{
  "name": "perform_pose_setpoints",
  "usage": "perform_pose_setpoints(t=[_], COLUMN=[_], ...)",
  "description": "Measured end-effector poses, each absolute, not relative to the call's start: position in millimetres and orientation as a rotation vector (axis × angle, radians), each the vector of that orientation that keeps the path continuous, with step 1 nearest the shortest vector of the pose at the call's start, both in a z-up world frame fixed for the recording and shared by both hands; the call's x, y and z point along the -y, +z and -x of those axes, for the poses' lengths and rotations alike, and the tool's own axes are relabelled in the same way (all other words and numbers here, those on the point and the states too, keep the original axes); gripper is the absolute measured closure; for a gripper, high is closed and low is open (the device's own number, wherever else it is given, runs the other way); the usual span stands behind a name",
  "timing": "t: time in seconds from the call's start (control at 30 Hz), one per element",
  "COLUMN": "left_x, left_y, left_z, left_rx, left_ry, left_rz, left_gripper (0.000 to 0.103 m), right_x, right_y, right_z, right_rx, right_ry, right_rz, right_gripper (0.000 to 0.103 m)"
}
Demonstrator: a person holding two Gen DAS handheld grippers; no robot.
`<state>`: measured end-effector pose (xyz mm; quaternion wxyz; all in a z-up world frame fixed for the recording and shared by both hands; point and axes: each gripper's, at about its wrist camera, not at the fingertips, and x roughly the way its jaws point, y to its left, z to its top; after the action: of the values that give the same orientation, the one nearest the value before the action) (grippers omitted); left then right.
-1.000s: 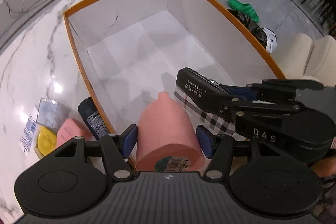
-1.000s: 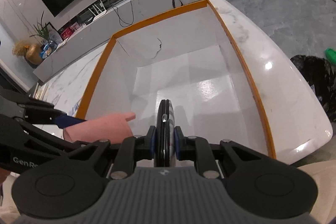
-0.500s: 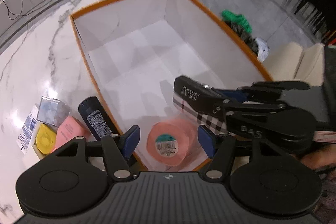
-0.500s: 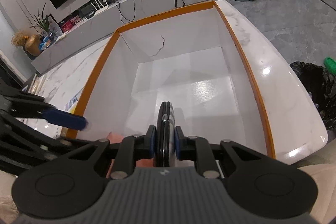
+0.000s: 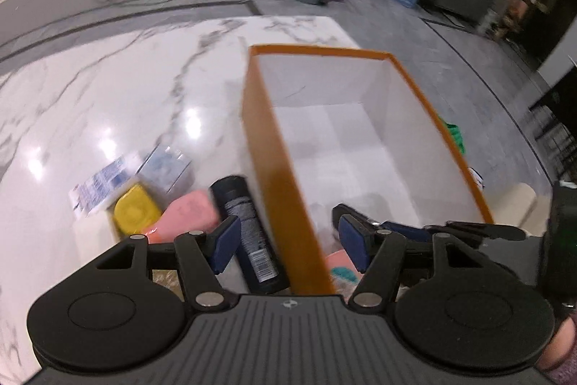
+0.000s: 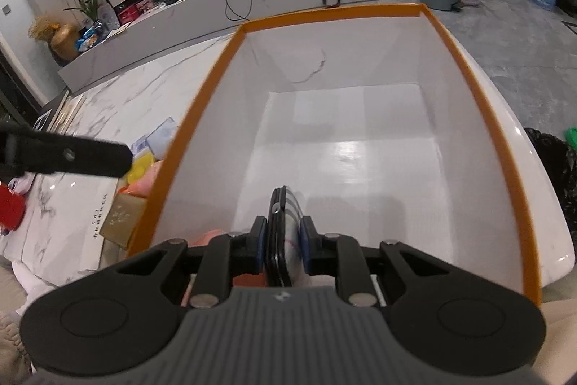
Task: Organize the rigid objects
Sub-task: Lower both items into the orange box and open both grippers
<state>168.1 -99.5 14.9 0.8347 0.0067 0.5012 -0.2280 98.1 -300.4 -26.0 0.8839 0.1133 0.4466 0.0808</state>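
Right tool (image 6: 281,249) clamps flat case (image 6: 283,233), perhaps plaid, over box (image 6: 479,118)

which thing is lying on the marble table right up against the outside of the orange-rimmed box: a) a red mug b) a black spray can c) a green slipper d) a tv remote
b: in the left wrist view the black spray can lies on the marble table alongside the outer wall of the orange-rimmed box, next to a pink packet.
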Motion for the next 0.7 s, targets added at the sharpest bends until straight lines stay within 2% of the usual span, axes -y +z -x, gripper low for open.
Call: perform_pose_setpoints(t=[0.33,0.47,0.57,0.7], left_x=[84.0,79.6,76.1,74.7], left_y=[-9.3,-15.2,-18.4,-18.2], left_z=[-162.8,-154.5,-152.1,-148.8], left_rx=[-1.108,-1.119,-1.129,-1.134], left_ry=[-0.482,-0.479,-0.472,-0.479], left_rz=[0.06,0.071,0.073,0.078], left_gripper=[0.031,0.031,0.031,0.031], right_x=[301.0,306.0,308.0,311.6], right_y=[-26.0,-27.2,-31.2,-29.7], right_z=[-98.9,-100.4,-101.2,-102.3], right_rx=[-0.967,-1.011,-1.048,-1.061], right_ry=[0.152,0.126,0.1,0.086], right_rz=[-0.229,-0.201,-0.156,-0.151], right_gripper=[0.083,0.079,0.063,0.055])
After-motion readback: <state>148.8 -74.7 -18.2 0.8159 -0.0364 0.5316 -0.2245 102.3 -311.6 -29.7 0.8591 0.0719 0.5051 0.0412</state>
